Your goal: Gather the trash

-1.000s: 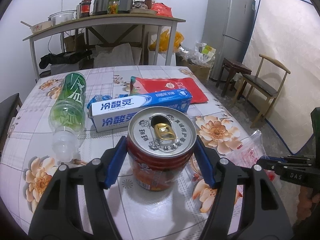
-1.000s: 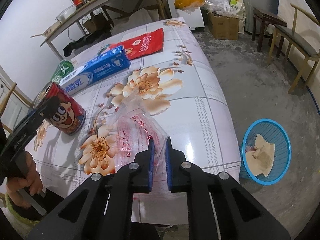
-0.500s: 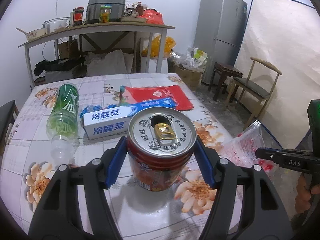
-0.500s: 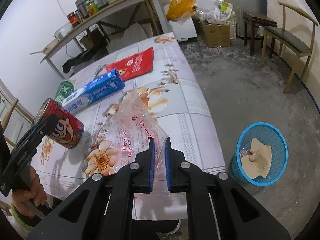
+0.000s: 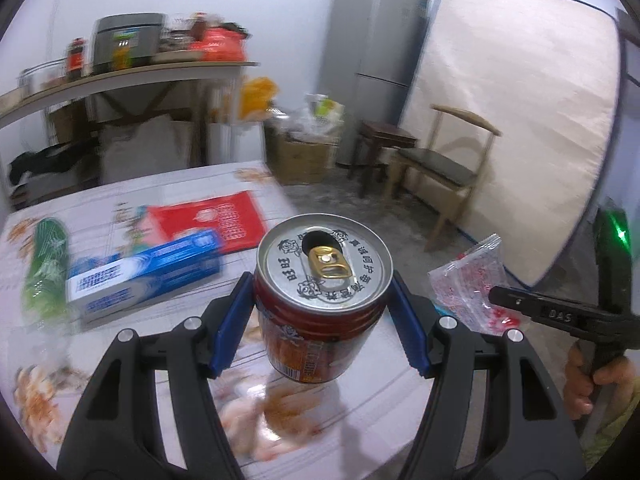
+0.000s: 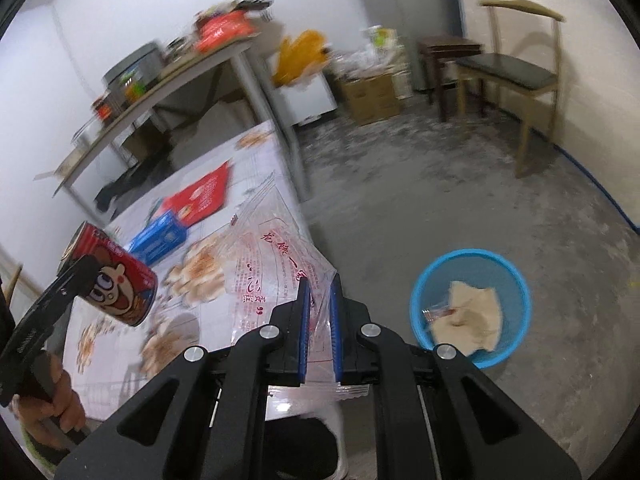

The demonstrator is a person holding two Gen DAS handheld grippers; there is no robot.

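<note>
My left gripper (image 5: 322,318) is shut on an opened red drink can (image 5: 320,320), lifted clear above the flowered table (image 5: 360,420); the same can (image 6: 116,280) shows at the left of the right wrist view. My right gripper (image 6: 319,304) is shut on a clear plastic bag with red print (image 6: 272,264), held in the air past the table's right edge; the bag (image 5: 472,280) also shows at the right of the left wrist view. On the floor to the right stands a blue waste basket (image 6: 508,280) with crumpled paper in it.
On the table lie a blue toothpaste box (image 5: 148,272), a green plastic bottle (image 5: 44,268) and a red flat packet (image 5: 212,220). A wooden chair (image 5: 448,168), a stool (image 5: 384,140), a fridge (image 5: 372,56) and a cluttered side table (image 5: 120,72) stand beyond.
Both grippers rose and swung to the right, away from the table. The can left the tabletop and the bag was carried off the table's edge toward the floor side.
</note>
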